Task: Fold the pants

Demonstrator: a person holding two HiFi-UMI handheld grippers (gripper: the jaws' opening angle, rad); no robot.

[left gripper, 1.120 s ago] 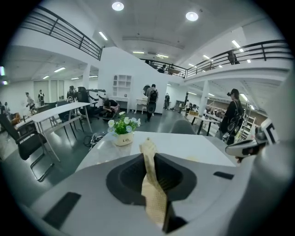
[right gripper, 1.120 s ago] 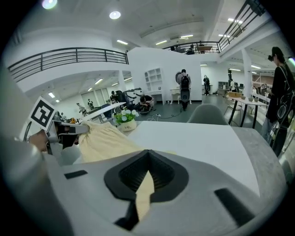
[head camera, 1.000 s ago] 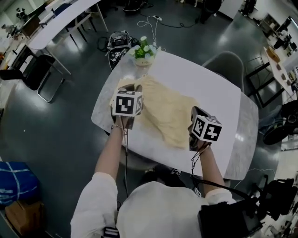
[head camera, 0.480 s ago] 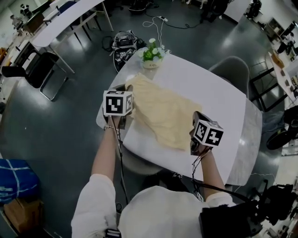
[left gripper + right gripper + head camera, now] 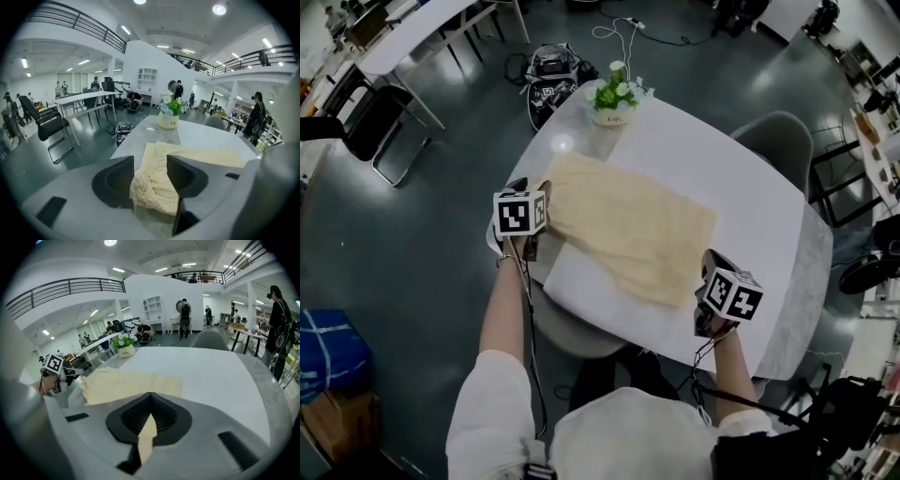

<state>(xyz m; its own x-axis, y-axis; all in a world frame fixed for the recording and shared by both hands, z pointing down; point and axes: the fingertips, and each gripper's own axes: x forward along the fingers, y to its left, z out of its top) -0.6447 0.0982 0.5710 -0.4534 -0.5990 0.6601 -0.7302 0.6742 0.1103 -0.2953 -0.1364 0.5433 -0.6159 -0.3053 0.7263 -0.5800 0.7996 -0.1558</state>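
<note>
Cream pants (image 5: 628, 230) lie spread flat on the white table (image 5: 741, 216). My left gripper (image 5: 532, 192) is at their left end by the table's edge. In the left gripper view its jaws are opening, with the bunched waistband (image 5: 154, 187) loose between the left gripper (image 5: 150, 173) fingers. My right gripper (image 5: 708, 255) sits at the near right corner of the pants. In the right gripper view the right gripper (image 5: 149, 416) is shut on a thin strip of the cloth (image 5: 147, 439), and the rest of the pants (image 5: 126, 383) stretches away to the left.
A pot of flowers (image 5: 614, 98) stands at the table's far corner. A grey chair (image 5: 773, 141) is behind the table, another seat (image 5: 572, 328) is tucked under the near edge. A black bag (image 5: 546, 80) and cables lie on the floor beyond.
Both grippers have come down and back toward me, the left one also swinging left. The pants now lie stretched flatter across the table.
</note>
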